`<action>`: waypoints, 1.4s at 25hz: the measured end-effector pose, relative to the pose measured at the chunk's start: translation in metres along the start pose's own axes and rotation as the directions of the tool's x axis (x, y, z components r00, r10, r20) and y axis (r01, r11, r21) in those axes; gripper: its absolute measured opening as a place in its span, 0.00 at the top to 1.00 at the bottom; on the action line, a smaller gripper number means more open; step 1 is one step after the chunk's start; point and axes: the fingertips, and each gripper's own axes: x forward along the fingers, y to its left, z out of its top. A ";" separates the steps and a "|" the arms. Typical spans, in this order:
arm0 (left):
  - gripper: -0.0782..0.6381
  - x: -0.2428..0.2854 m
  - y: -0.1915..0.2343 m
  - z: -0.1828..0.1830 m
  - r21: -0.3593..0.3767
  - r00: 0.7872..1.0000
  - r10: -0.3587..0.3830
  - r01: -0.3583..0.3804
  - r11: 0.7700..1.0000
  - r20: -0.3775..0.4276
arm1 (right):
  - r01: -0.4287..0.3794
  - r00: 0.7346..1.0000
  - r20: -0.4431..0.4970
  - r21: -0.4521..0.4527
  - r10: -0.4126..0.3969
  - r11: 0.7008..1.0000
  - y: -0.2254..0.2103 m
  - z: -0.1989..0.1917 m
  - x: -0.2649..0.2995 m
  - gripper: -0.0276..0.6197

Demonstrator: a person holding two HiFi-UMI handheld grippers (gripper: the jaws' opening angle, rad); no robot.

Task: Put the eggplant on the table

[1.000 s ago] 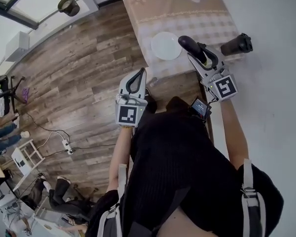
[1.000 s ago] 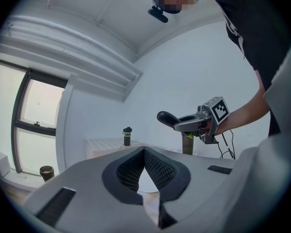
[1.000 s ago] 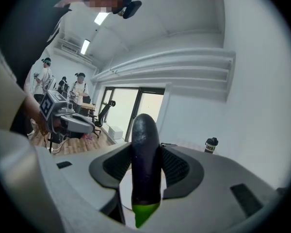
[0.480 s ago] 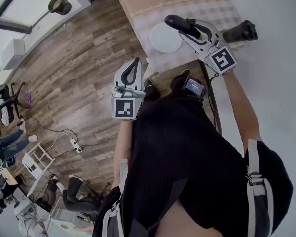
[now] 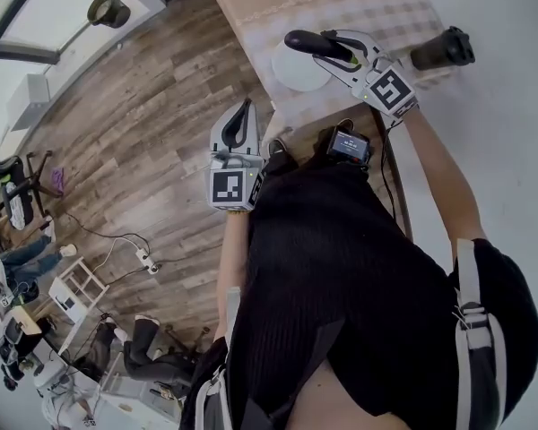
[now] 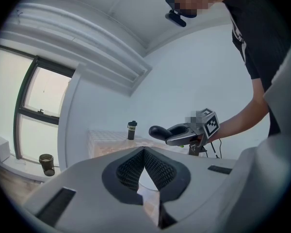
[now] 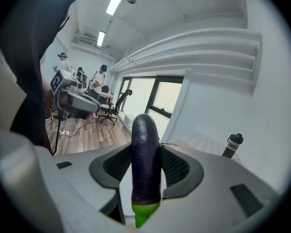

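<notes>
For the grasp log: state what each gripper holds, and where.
Right gripper holds the eggplant around its middle, dark end sticking out past the jaws. Left gripper is shut on nothing.

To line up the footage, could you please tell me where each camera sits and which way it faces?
Head view: on the person's head, looking steeply down at the table; shows the torso, left claw and right claw.
Left gripper view: on the left claw, looking level across the table; shows its shut jaws.
Right gripper view: on the right claw, facing the windows; shows its jaws clamped on the eggplant.
Shared: all three show the bottle.
</notes>
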 end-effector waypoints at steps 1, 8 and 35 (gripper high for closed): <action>0.89 0.001 -0.001 -0.001 0.001 1.000 0.001 -0.001 1.000 -0.002 | -0.011 1.000 -0.009 -0.007 0.011 1.000 0.001 -0.004 0.003 0.66; 0.89 0.002 -0.005 -0.006 0.015 1.000 0.005 -0.005 1.000 -0.020 | -0.074 0.995 -0.073 -0.028 0.071 0.997 0.009 -0.035 0.020 0.66; 0.89 -0.005 0.009 -0.008 0.022 0.999 0.041 -0.040 0.999 -0.019 | -0.229 0.949 -0.231 -0.033 0.216 0.973 0.046 -0.099 0.052 0.66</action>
